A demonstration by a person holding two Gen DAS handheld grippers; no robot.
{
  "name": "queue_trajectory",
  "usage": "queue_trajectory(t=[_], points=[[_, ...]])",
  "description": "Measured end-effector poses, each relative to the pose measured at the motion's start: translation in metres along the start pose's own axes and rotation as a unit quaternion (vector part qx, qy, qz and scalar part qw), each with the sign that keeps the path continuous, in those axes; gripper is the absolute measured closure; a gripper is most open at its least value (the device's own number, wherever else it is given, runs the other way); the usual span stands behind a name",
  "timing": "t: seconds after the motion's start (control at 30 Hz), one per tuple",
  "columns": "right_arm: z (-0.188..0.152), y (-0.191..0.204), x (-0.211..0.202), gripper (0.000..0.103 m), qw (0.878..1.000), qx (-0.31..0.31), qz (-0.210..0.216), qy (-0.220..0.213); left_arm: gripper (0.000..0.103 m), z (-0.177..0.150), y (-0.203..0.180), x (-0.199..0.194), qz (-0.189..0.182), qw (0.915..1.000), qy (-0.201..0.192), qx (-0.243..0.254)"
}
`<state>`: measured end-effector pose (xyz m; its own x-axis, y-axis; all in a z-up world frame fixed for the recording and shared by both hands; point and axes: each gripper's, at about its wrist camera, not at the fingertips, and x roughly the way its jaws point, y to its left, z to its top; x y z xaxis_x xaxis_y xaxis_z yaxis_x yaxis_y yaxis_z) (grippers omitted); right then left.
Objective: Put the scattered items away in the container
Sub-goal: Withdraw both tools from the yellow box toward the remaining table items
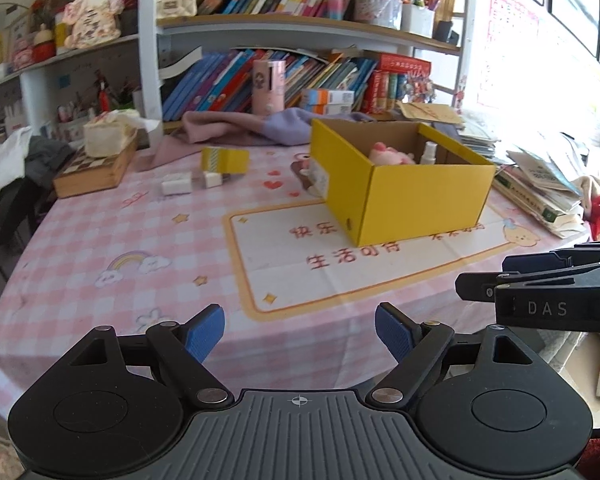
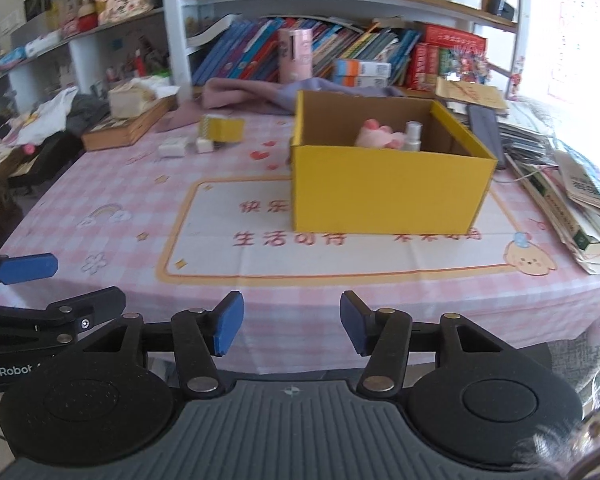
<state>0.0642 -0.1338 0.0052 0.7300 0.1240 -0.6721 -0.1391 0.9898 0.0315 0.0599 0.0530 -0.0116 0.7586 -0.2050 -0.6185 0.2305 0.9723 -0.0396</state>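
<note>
The yellow cardboard box [image 1: 400,192] [image 2: 388,192] stands open on the pink checked tablecloth [image 1: 140,240]. Inside it lie a pink plush toy [image 1: 388,154] [image 2: 376,134] and a white spray bottle [image 1: 429,152] [image 2: 412,136]. Far left of it sit a small yellow carton [image 1: 225,160] [image 2: 222,128] and two small white blocks [image 1: 176,183] [image 2: 173,147]. A brown item [image 1: 312,176] shows partly behind the box's left wall. My left gripper [image 1: 300,332] is open and empty over the near table edge. Beside it, my right gripper [image 2: 291,328] is also open and empty.
A wooden chessboard case [image 1: 96,168] with a tissue pack on top sits at the back left. A purple cloth [image 1: 260,124] and pink cylinder [image 1: 268,86] lie behind the box. Stacked books [image 1: 540,188] crowd the right edge. Bookshelves fill the back.
</note>
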Motion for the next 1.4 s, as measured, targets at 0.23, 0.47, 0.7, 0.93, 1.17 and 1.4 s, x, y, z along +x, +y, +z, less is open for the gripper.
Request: queue_trajectory(t=[0.23,0.47,0.7,0.93,1.17,1.4], points=[[0.003,0.029,0.006,0.046,0.999,-0.026,0.027,0.007,0.011,-0.007,0.018,-0.008,0.018,0.9998,0.004,-0.005],[0.012,0.057,0.016,0.046,0.997,-0.058,0.058,0.011,0.011,-0.011,0.045,-0.018,0.055,0.9978,0.002,-0.038],[0.022,0.080,0.025,0.045,0.993,-0.081,0.082,0.011,0.011,-0.014,0.061,-0.023,0.075,0.9959,0.006,-0.049],[0.033,0.091,0.040,0.045,0.992,-0.086,0.097,0.013,0.011,-0.011,0.078,-0.017,0.094,0.9936,0.012,-0.061],[0.049,0.092,0.065,0.044,0.992,-0.085,0.092,0.018,0.011,0.001,0.091,0.007,0.091,0.9936,0.019,-0.063],[0.080,0.084,0.107,0.044,0.994,-0.072,0.084,0.027,0.011,0.026,0.099,0.051,0.082,0.9948,0.035,-0.048]])
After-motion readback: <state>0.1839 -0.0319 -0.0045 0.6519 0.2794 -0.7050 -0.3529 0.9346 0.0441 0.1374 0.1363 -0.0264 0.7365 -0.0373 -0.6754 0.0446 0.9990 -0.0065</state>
